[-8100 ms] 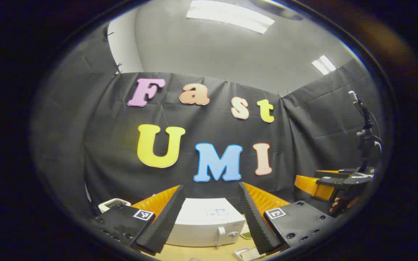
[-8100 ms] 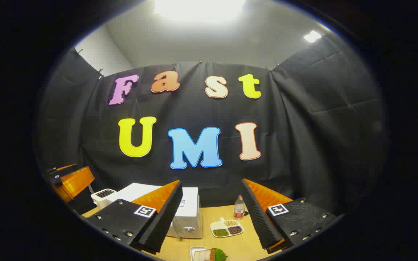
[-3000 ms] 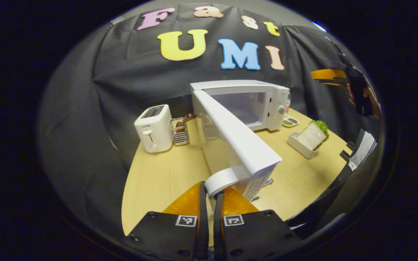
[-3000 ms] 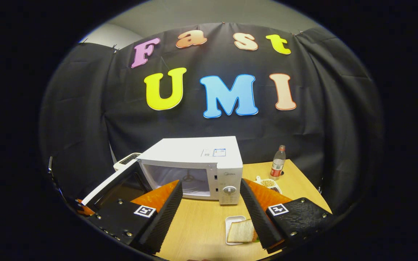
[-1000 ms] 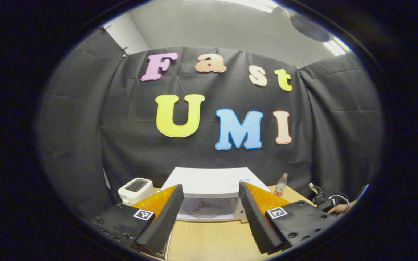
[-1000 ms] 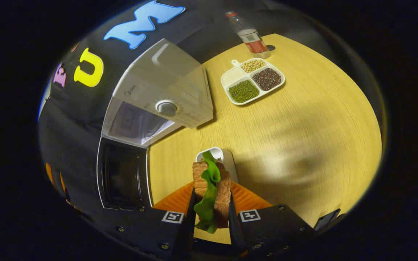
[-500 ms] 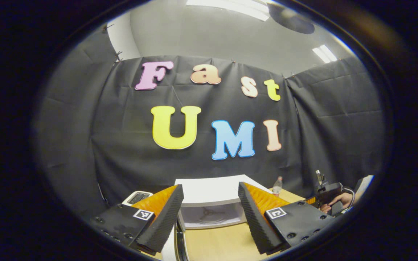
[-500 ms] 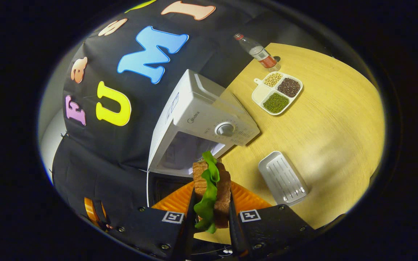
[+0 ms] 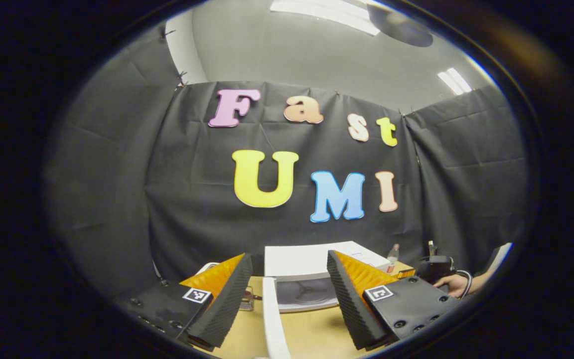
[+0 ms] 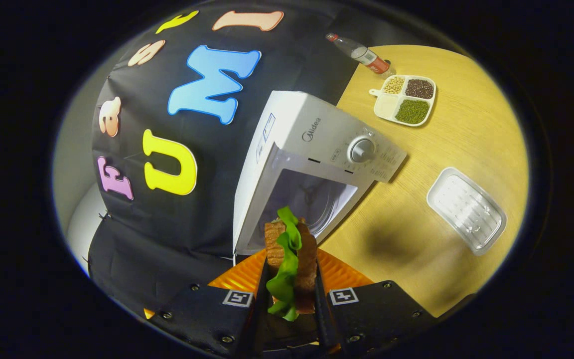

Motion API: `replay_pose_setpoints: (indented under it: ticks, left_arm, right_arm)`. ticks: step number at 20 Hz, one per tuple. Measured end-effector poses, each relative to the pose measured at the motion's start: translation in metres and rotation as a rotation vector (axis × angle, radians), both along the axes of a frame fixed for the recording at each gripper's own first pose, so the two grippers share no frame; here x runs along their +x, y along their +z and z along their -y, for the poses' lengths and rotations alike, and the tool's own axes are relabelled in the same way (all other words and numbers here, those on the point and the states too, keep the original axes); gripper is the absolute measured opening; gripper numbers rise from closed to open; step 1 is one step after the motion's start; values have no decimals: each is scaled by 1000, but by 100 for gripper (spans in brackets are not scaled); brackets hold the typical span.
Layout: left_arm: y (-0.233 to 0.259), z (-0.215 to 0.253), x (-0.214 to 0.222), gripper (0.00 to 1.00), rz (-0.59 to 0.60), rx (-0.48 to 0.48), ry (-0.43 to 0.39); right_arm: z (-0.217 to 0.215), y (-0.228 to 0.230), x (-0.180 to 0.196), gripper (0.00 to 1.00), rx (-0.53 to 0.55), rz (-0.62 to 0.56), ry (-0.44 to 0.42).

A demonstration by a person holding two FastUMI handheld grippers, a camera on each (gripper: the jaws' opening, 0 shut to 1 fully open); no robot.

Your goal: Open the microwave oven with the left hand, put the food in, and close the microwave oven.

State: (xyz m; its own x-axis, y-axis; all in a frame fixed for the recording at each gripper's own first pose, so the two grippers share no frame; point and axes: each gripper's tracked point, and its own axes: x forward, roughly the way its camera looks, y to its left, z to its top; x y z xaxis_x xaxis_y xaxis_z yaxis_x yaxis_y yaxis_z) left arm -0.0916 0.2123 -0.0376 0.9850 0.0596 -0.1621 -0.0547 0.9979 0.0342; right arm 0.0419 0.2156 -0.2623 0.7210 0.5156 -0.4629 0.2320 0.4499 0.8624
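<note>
We see the right tool (image 10: 289, 291) pinching a sandwich (image 10: 289, 259), two slices of browned bread with a green lettuce leaf hanging out between them. Both fingers press on the bread's flat faces, and the sandwich stands on edge between them, held in the air just in front of the open microwave oven (image 10: 312, 164). We judge the sandwich to be light, soft and easily crushed. The loose leaf could slip out, so the flat bread faces look like the sensible place to hold, with gentle pressure.

The oven is white, with a round dial on its control panel. Its cavity is open and looks empty apart from a turntable inside. On the wooden tabletop (image 10: 461, 124), to the right of the oven, lies an empty clear tray (image 10: 466, 210). Farther off sit a divided dish of beans (image 10: 405, 98) and a plastic bottle (image 10: 364, 52).

The left tool (image 9: 289, 294) is spread wide and holds nothing. Between its fingers, in the left tool's view, we see the oven's open cavity and the white edge of its door (image 9: 272, 319) swung out toward us. At the far right a hand (image 9: 454, 284) grips the other tool.

We judge the door step done and the food not yet inside.
</note>
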Motion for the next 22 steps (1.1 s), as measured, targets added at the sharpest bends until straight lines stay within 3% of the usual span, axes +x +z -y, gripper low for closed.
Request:
replay_pose_setpoints:
  ticks: [8, 13, 22]
  left_arm:
    - [-2, -49, -31, 97, -46, 18, 47]
    - [-15, -73, -41, 96, -110, 45, 65]
    - [-32, -74, -44, 96, -176, -10, 63]
  right_arm:
    - [-50, -33, 64, 42, 47, 37, -247]
    - [-76, -65, 101, 41, 142, 9, -383]
    - [-95, -107, 169, 41, 257, -44, -634]
